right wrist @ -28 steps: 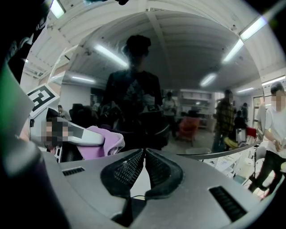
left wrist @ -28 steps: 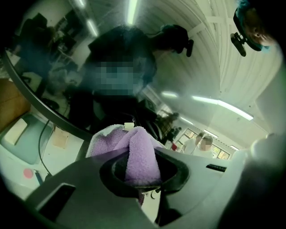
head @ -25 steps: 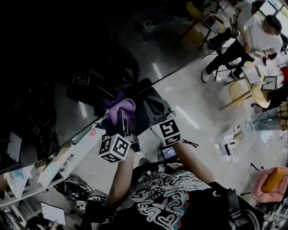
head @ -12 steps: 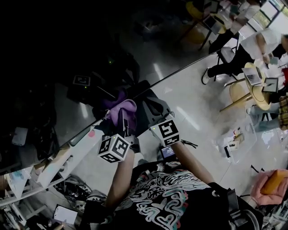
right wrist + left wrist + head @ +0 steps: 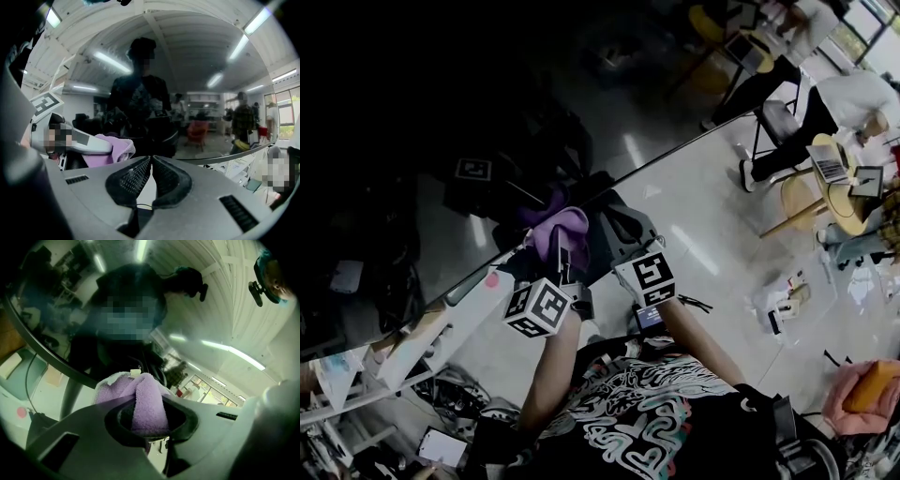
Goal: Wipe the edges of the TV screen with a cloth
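Head view puts the dark, glossy TV screen (image 5: 441,112) across the upper left of the frame, its lower edge running as a diagonal line from lower left to upper right, with pale floor (image 5: 712,216) beyond it on the right. At the middle of that edge sits the cloth (image 5: 560,225), purple and fleecy, bunched up against the glass with its reflection just above it. The left tongs (image 5: 555,248) are clamped on it; in the left gripper view a fold of the cloth (image 5: 147,404) fills the gap between the pads of the left tongs (image 5: 147,420), with the TV screen (image 5: 187,310) mirroring ceiling lights behind. The right tongs (image 5: 614,234) sit just beside, to the right — in the right gripper view the right tongs (image 5: 151,160) have their tips pressed together on nothing, and the cloth (image 5: 112,149) shows at centre left below the TV screen (image 5: 187,70).
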{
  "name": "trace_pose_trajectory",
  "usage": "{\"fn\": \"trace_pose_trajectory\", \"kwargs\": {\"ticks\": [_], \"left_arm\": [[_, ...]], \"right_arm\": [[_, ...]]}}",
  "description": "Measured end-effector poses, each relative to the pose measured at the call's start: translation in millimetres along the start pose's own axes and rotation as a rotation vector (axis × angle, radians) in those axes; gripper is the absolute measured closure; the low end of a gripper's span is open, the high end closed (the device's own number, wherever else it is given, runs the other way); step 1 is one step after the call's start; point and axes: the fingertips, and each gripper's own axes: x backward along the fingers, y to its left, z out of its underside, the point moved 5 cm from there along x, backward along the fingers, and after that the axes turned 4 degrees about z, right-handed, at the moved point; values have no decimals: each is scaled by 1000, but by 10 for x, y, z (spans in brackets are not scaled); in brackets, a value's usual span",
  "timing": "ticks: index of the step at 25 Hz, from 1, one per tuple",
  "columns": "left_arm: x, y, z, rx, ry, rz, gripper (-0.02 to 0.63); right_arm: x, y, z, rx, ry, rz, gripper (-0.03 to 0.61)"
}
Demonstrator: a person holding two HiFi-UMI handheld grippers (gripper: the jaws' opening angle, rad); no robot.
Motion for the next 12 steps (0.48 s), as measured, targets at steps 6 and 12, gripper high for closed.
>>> {"fn": "trace_pose_trajectory", "kwargs": {"ticks": [6,12], "left_arm": [[-52,-38,22,9,-4,2,547],[-144,-92,46,19,-2,3,547]], "right_arm": [[-18,-21,-2,-4,-5,-19,543],[-49,-126,-38,-3,-9,-27,543]]}}
